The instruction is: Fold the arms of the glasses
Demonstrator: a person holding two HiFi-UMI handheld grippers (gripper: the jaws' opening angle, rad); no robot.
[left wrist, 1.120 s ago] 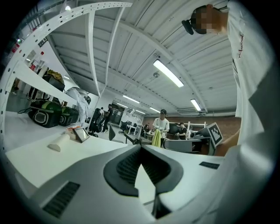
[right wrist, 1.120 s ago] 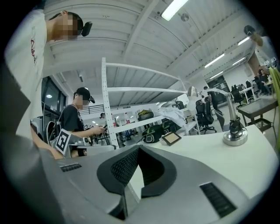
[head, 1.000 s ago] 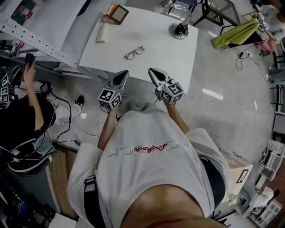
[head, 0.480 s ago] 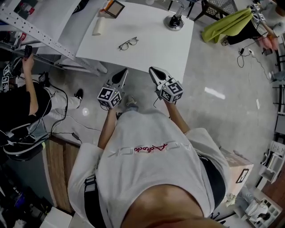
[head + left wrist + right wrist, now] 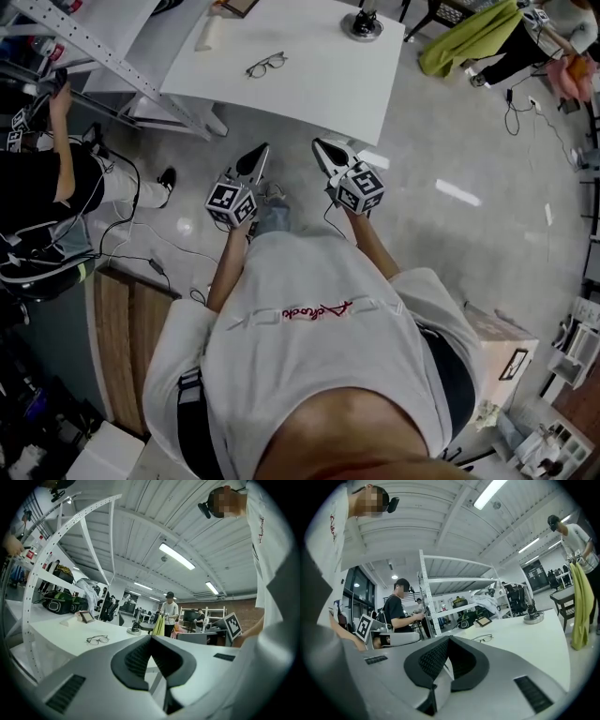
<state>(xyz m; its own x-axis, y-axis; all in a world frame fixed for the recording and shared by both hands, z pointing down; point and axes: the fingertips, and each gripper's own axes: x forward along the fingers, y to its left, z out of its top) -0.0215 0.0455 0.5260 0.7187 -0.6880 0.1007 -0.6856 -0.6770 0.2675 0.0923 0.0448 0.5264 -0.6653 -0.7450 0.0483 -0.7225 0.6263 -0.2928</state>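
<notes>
The thin dark-framed glasses [image 5: 266,65] lie with their arms spread on the white table [image 5: 319,89], far ahead of both grippers. They also show as small glasses [image 5: 97,640] in the left gripper view and as glasses [image 5: 483,638] in the right gripper view. My left gripper [image 5: 262,148] and right gripper [image 5: 317,143] hang side by side over the floor, short of the table's near edge. Both are shut, tips together, with nothing between them. The left gripper [image 5: 151,637] and right gripper [image 5: 448,638] point toward the table.
On the table's far side stand a round black base [image 5: 362,25], a white roll [image 5: 206,36] and a framed tablet [image 5: 234,6]. A perforated metal rack [image 5: 103,56] runs along the left. A person [image 5: 47,187] sits at left, with cables on the floor. A green cloth [image 5: 469,37] hangs far right.
The table and glasses have slid upward and farther away in the head view. Both grippers keep the same pose, shut.
</notes>
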